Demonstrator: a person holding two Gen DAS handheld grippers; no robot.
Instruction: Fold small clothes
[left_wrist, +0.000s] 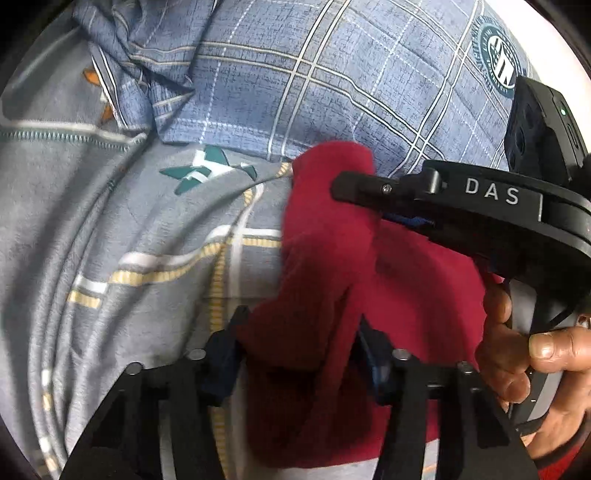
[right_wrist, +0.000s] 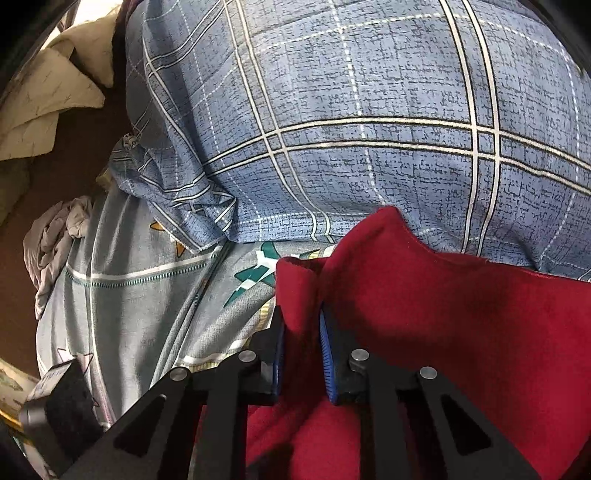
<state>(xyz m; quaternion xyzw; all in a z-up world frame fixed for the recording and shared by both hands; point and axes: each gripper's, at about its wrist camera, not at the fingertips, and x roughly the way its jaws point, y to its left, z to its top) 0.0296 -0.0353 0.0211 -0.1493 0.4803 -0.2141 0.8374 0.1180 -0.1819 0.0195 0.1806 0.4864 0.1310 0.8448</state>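
Note:
A dark red cloth (left_wrist: 325, 258) lies bunched on a grey patterned bedsheet (left_wrist: 110, 240). My left gripper (left_wrist: 299, 354) has its jaws around a thick fold of the red cloth and grips it. In the left wrist view the right gripper (left_wrist: 343, 192) reaches in from the right, its tip pinching the cloth's upper edge, with a hand behind it. In the right wrist view my right gripper (right_wrist: 301, 354) is shut on a raised fold of the red cloth (right_wrist: 424, 295), blue pads (right_wrist: 327, 362) pressing it on both sides.
A large blue plaid pillow (right_wrist: 351, 129) lies just behind the cloth; it also shows in the left wrist view (left_wrist: 332, 74). A crumpled grey garment (right_wrist: 55, 240) lies at the sheet's left edge. A beige cloth (right_wrist: 48, 99) sits far left. A dark object (right_wrist: 62, 402) is at lower left.

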